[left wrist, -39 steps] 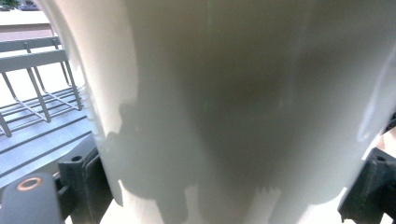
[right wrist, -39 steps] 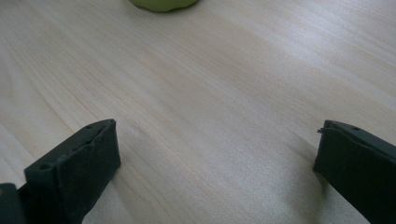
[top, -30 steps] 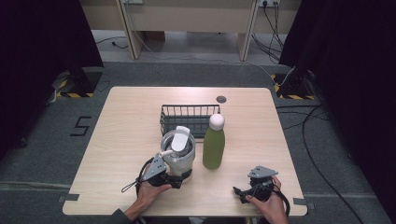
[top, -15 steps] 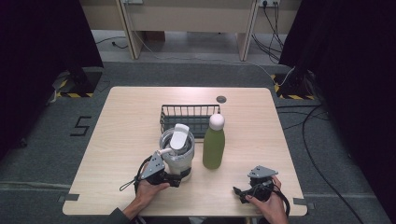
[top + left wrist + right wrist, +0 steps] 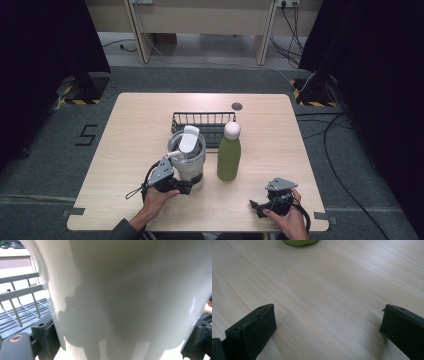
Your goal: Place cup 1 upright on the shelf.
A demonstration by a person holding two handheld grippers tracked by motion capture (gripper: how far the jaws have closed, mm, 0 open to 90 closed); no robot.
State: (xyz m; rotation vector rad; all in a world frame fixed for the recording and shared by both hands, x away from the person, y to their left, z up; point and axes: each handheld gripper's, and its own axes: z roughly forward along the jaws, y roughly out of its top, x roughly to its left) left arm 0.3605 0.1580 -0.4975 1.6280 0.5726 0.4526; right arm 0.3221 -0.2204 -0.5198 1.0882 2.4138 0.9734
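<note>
2 jaws of my left gripper [image 5: 184, 186] clamp the cup [image 5: 188, 159] low for a steady lift; my right gripper [image 5: 256, 206] rests wide open, empty, near the bottle [image 5: 229, 156].

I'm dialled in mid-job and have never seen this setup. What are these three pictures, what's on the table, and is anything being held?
There is no robot arm here: a person holds a hand-held gripper in each hand. The high view looks down on the wooden table from above the person's side. The other two pictures come from cameras riding on each gripper, looking along its black fingers.

On the table stand a white tumbler with a lid, a green bottle with a white cap beside it, and a black wire basket behind them.

The left gripper has its fingers on either side of the tumbler's lower body; whether they are already squeezing it I cannot tell. The right gripper rests open near the table's front edge, with bare wood between its fingers.
</note>
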